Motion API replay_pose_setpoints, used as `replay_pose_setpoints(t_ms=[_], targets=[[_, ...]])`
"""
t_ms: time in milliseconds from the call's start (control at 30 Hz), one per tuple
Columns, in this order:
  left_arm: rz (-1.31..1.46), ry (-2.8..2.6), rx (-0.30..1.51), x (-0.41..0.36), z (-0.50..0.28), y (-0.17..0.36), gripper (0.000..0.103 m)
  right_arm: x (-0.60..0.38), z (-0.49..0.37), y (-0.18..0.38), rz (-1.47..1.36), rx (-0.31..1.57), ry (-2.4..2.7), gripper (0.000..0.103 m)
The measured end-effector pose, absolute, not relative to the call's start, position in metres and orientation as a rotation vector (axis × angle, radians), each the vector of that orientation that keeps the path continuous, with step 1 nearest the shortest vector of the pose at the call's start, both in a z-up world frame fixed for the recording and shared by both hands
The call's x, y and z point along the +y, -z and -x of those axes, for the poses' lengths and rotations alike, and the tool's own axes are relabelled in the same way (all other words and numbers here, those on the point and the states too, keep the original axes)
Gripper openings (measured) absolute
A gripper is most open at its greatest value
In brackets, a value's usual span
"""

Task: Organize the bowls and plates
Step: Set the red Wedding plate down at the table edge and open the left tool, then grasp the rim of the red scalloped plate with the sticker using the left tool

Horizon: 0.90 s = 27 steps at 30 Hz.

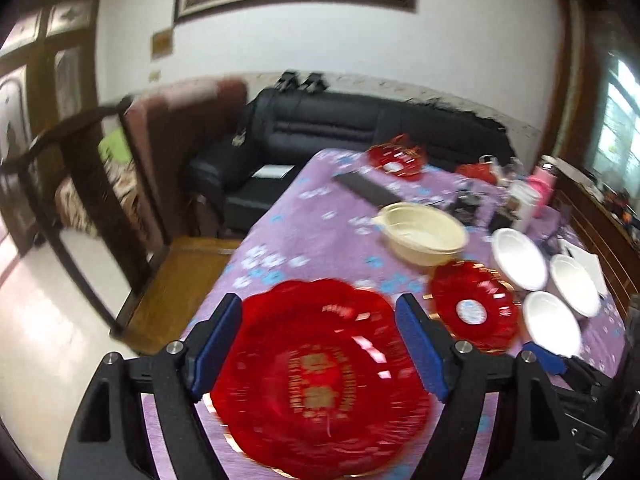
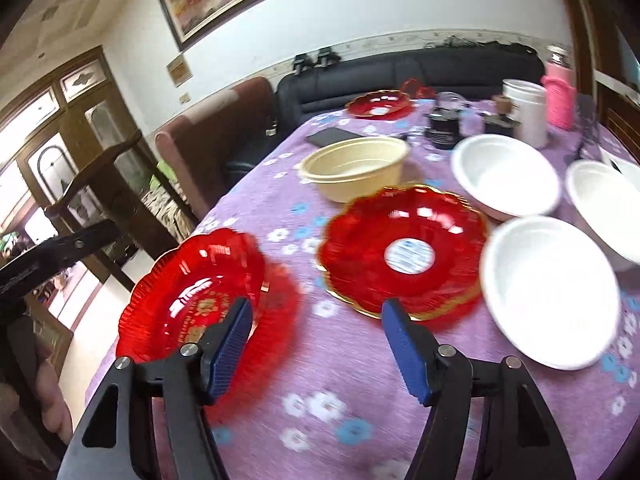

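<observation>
Red plastic is filling the left wrist view: a large red plate point(image 1: 320, 380) is lying on the purple tabletop point(image 1: 304, 232), sitting between the wide-spread fingers of the left hand-held gripper point(image 1: 320, 340), contact unclear. Beyond it a smaller red plate point(image 1: 474, 308), a cream bowl point(image 1: 422, 236) and three white bowls point(image 1: 552, 320) are resting.

Right wrist view: the right hand-held gripper point(image 2: 316, 344) is hanging wide open over bare cloth, gripping nothing, with the large red plate point(image 2: 192, 292) at its left finger and the smaller red plate point(image 2: 404, 252) ahead.
</observation>
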<state>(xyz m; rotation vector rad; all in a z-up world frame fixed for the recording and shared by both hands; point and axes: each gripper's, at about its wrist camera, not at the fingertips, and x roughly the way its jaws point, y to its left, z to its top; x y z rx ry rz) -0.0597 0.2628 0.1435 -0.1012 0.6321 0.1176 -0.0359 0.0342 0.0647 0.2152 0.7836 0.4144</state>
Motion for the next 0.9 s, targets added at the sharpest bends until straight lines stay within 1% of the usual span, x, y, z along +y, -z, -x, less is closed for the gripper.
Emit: replay_pose_setpoints(t_ms=[67, 100, 200, 400, 500, 600, 733, 767, 800, 833, 867, 900], targets=[[0.086, -0.091, 0.598, 0.245, 0.063, -0.15, 0.091, 0.018, 0.039, -0.06, -0.238, 0.809, -0.408, 0.072], [0.084, -0.084, 0.595, 0.24, 0.063, -0.151, 0.092, 0.011, 0.04, -0.057, -0.248, 0.824, -0.406, 0.072], [0.106, -0.035, 0.64, 0.223, 0.049, -0.149, 0.093, -0.005, 0.042, -0.045, -0.289, 0.86, -0.407, 0.072], [0.155, 0.0, 0.742, 0.209, 0.013, -0.132, 0.093, -0.028, 0.02, -0.021, -0.482, 0.94, -0.43, 0.072], [0.169, 0.015, 0.799, 0.206, -0.009, -0.12, 0.093, -0.03, 0.002, -0.012, -0.546, 0.959, -0.417, 0.072], [0.237, 0.039, 0.899, 0.207, -0.045, -0.103, 0.093, -0.024, -0.015, -0.005, -0.593, 0.971, -0.387, 0.073], [0.334, 0.056, 0.956, 0.213, -0.067, -0.089, 0.092, -0.015, -0.034, -0.002, -0.628, 0.956, -0.283, 0.072], [0.347, 0.061, 0.956, 0.213, -0.069, -0.088, 0.092, -0.015, -0.037, -0.002, -0.63, 0.956, -0.269, 0.07], [0.35, 0.065, 0.955, 0.213, -0.07, -0.087, 0.092, -0.015, -0.041, -0.002, -0.628, 0.959, -0.243, 0.061], [0.34, 0.065, 0.958, 0.211, -0.071, -0.085, 0.092, -0.018, -0.043, 0.0, -0.629, 0.963, -0.214, 0.046], [0.325, 0.061, 0.964, 0.21, -0.073, -0.083, 0.092, -0.02, -0.045, 0.002, -0.635, 0.968, -0.193, 0.036], [0.317, 0.058, 0.97, 0.208, -0.075, -0.081, 0.092, -0.024, -0.046, 0.007, -0.657, 0.978, -0.199, 0.022]])
